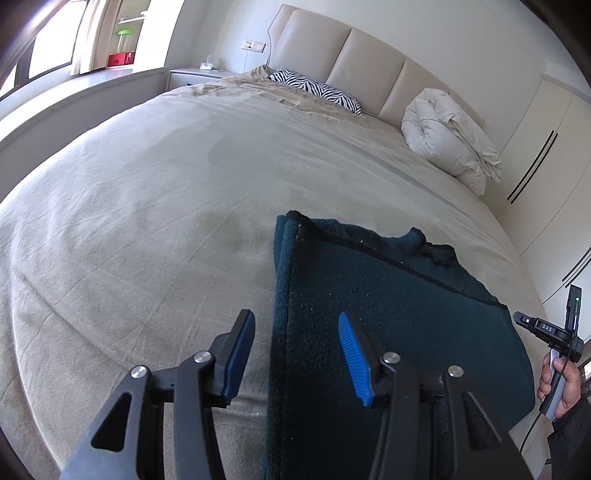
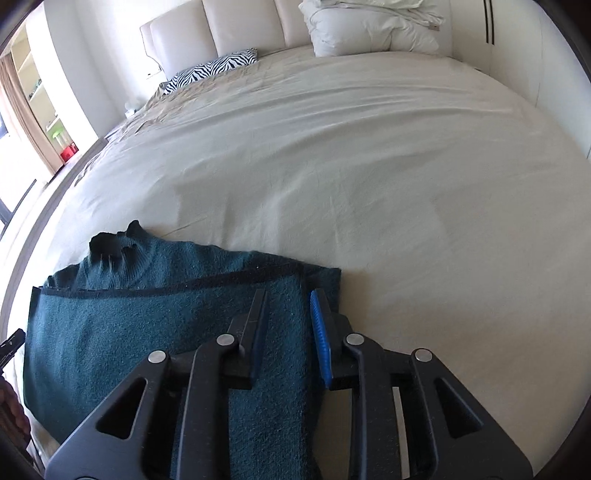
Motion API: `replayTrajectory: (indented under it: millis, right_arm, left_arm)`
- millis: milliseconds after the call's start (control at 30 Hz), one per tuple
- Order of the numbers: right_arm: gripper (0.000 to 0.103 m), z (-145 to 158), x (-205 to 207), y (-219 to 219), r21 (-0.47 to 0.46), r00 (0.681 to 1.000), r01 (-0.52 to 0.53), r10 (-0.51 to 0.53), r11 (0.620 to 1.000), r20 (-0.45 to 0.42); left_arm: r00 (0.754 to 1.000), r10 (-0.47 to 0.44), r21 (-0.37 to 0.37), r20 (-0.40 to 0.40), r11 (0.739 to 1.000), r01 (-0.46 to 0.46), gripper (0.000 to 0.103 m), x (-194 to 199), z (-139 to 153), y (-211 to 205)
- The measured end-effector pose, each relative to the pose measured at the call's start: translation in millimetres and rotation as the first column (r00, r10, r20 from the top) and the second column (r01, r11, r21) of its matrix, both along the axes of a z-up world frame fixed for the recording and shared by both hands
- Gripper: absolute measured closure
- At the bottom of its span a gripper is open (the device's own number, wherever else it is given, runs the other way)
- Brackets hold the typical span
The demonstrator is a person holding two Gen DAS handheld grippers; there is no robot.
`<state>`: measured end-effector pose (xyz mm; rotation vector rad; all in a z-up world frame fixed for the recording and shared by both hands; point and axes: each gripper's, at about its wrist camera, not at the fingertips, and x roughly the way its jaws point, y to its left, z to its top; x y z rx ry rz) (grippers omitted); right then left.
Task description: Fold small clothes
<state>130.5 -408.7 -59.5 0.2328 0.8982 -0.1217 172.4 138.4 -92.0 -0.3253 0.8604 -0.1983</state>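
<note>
Blue ribbed pads [image 1: 354,360] on my left tool [image 1: 295,356] sit closest, spread apart with nothing pinched; its jaws straddle the left edge of the dark teal sweater [image 1: 388,306], one pad over the beige bed sheet [image 1: 147,221], the other over the knit. That sweater lies flat on the near part of the bed, a folded panel with a black trim line across it and the ribbed collar poking out beyond. At the right edge of this view I see my right hand [image 1: 559,384] gripping the other handle.

From the right wrist, my right tool [image 2: 290,321] hovers over the sweater's right border, jaws narrowly parted and, as far as I can tell, gripping nothing. I judge the fuzzy, thick knit could drag or bunch if I pinch only the top layer, spoiling the fold's straight edge. A zebra-print pillow [image 2: 210,70] and white bundled duvet [image 2: 369,29] rest well apart by the padded headboard.
</note>
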Motion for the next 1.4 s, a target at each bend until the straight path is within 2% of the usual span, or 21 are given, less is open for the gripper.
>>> replayTrajectory:
  millis: [200, 267, 333, 533, 633, 700, 767, 800, 833, 900, 1000, 1167, 1200, 1267, 1300, 1400]
  right_arm:
    - [0.081, -16, 10, 7, -0.056, 0.995, -0.05, 0.045, 0.997, -0.084]
    - [0.083, -19, 12, 5, -0.041, 0.996, -0.039, 0.035, 0.998, -0.085]
    - [0.097, -20, 12, 4, -0.063, 0.995, -0.028, 0.022, 0.998, -0.093]
    - [0.103, -13, 7, 0, -0.159, 0.997, 0.034, -0.044, 0.987, -0.062]
    - [0.103, -11, 4, -12, -0.103, 0.996, 0.061, -0.067, 0.993, -0.051]
    - [0.103, -7, -1, -15, -0.022, 1.0, 0.029, -0.03, 0.999, -0.011]
    - [0.099, -5, -3, -18, 0.034, 1.0, 0.026, -0.026, 0.999, -0.004]
    - [0.09, -6, -2, -20, 0.052, 1.0, 0.026, -0.026, 0.998, -0.009]
    - [0.072, -7, 0, -21, 0.073, 1.0, 0.019, -0.018, 0.997, -0.014]
    - [0.054, -6, -1, -20, 0.067, 1.0, 0.008, -0.009, 0.998, 0.01]
    - [0.054, -8, 0, -13, 0.053, 1.0, -0.018, 0.018, 0.998, -0.006]
    - [0.06, -18, 13, -3, 0.013, 0.997, -0.058, 0.059, 0.998, -0.054]
    - [0.071, -20, 15, -2, 0.008, 0.996, -0.059, 0.059, 0.998, -0.063]
    - [0.082, -22, 18, 0, -0.014, 0.995, -0.061, 0.059, 0.998, -0.081]
    - [0.093, -23, 18, 1, -0.022, 0.995, -0.065, 0.063, 0.998, -0.083]
    - [0.097, -22, 18, 8, -0.068, 0.993, -0.082, 0.075, 0.994, -0.089]
  left_arm:
    - [1.0, -0.014, 0.005, -0.007, 1.0, 0.014, 0.053, 0, -1, -5]
    - [1.0, -0.018, 0.008, -0.01, 1.0, 0.018, 0.053, -1, -2, -6]
    - [1.0, -0.02, 0.008, -0.014, 1.0, 0.02, 0.053, 1, -2, -8]
    - [1.0, -0.026, 0.006, -0.013, 1.0, 0.026, 0.053, 5, -2, -11]
    - [1.0, -0.028, 0.009, -0.007, 1.0, 0.028, 0.053, 5, -2, -13]
    - [1.0, -0.026, 0.006, -0.007, 1.0, 0.026, 0.053, 4, -2, -12]
    - [1.0, -0.023, 0.001, -0.007, 1.0, 0.023, 0.053, 4, -2, -12]
    - [1.0, -0.024, 0.0, -0.007, 1.0, 0.024, 0.053, 4, -2, -12]
    - [1.0, -0.026, 0.002, -0.006, 1.0, 0.026, 0.053, 3, -2, -13]
    - [1.0, -0.03, 0.006, 0.0, 1.0, 0.03, 0.053, 1, 0, -13]
    - [0.999, -0.033, 0.009, 0.001, 0.999, 0.033, 0.053, 0, 1, -13]
    - [1.0, -0.029, 0.008, 0.002, 1.0, 0.029, 0.053, 2, 1, -12]
    - [1.0, -0.029, 0.009, 0.002, 1.0, 0.029, 0.053, 1, 1, -12]
    - [1.0, -0.028, 0.011, 0.002, 1.0, 0.028, 0.053, 1, 1, -12]
    - [1.0, -0.028, 0.01, 0.002, 1.0, 0.028, 0.053, 1, 1, -11]
    - [1.0, -0.029, 0.009, -0.001, 1.0, 0.029, 0.053, 1, 1, -11]
